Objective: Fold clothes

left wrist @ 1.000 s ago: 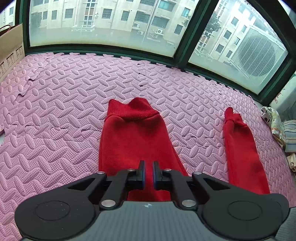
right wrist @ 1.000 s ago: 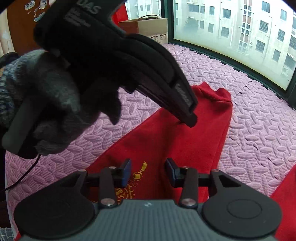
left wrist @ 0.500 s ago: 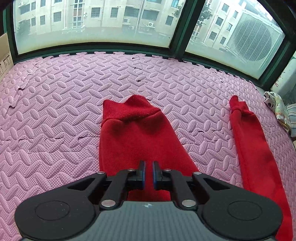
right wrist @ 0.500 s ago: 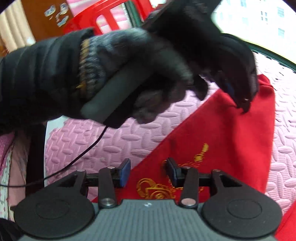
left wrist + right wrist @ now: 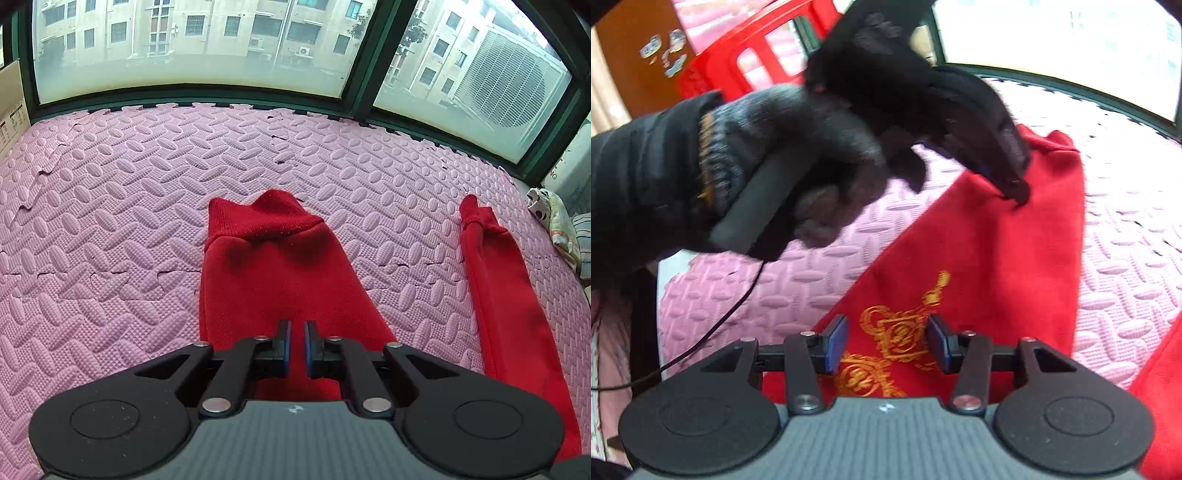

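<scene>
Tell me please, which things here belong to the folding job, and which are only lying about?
For the job:
- red garment, spread on the pink foam mat
- its separate long red part
- left tool, nearly closed over the cloth
- right tool, open above the gold embroidery

Lying about:
- cardboard box
- bundled cloths at the mat's edge
- red plastic stool

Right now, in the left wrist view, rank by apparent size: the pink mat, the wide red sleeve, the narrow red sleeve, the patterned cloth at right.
1. pink mat
2. wide red sleeve
3. narrow red sleeve
4. patterned cloth, cut off by the edge, so unsure.
</scene>
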